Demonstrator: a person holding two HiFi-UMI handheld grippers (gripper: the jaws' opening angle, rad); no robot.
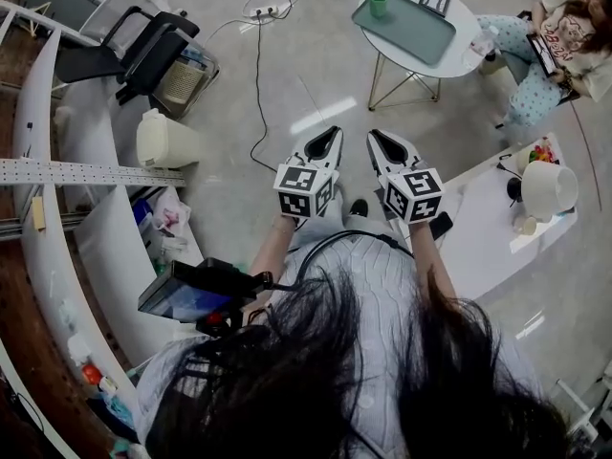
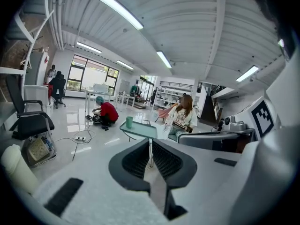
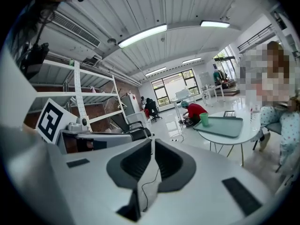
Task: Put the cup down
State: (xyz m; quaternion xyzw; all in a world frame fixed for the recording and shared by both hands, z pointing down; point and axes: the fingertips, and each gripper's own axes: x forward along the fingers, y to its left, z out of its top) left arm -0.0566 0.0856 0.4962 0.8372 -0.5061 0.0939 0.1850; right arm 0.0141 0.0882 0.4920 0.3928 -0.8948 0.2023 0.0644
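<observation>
Our hair (image 1: 316,381) fills the bottom of the head view, and beyond it the pale, glossy floor (image 1: 287,84) takes up most of the scene, with a cable (image 1: 258,75) trailing over it. Across that floor, well apart from us, stands the round tabletop (image 1: 466,27), with a seated person (image 1: 555,36) just beside it. On the tabletop lies the tray (image 1: 411,32), flat and lipped, which we judge a sensible resting place because anything set there stays put and can be carried off together. Closer in, we hold the left gripper (image 2: 149,141) and the right gripper (image 3: 153,141) side by side in front of our body. Both point out toward that tabletop and slightly downward. Each gripper view shows its jaws pressed together at the tips with nothing between them, only floor and furniture beyond, so neither hand carries anything. We take this for an idle posture: closed jaws have no load to mind. Smallest of all, the cup (image 1: 379,3) stands upright on its own base at the far corner of the tray, touched by neither gripper. Standing like that it needs no hold, so by our reading it is already down and the task asks nothing more of us.
</observation>
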